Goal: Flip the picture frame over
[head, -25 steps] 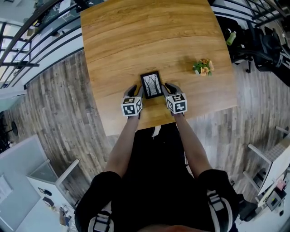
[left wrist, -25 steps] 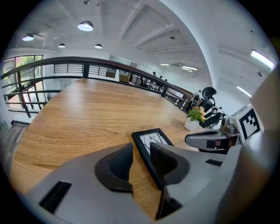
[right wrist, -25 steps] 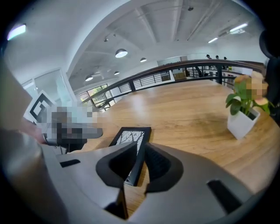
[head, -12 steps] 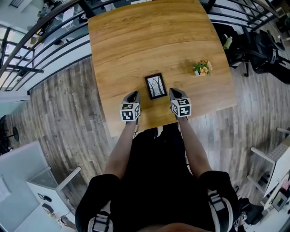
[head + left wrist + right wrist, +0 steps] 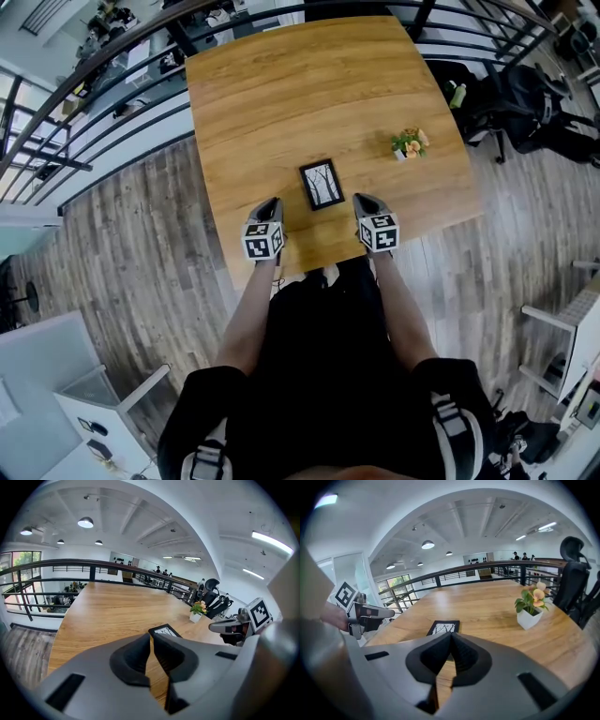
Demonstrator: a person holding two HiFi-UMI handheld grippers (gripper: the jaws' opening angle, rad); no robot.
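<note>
Frame (image 5: 322,185) lies flat, picture side up, on the table (image 5: 281,94) towards my edge, between and just ahead of both grippers. Left gripper (image 5: 271,203) has just been closing and is nearly pinched, with nothing in it. Right gripper (image 5: 364,201) is clamped tight and empty too. Looks flipped to me, so I'd back off high and not clip it.

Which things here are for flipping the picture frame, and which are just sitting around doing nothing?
For the job:
picture frame, flat on the table, picture side up
left gripper, jaws just been closing, nothing between them
right gripper, shut, empty

Just lying about:
potted flowers
green bottle, beside the table
</note>
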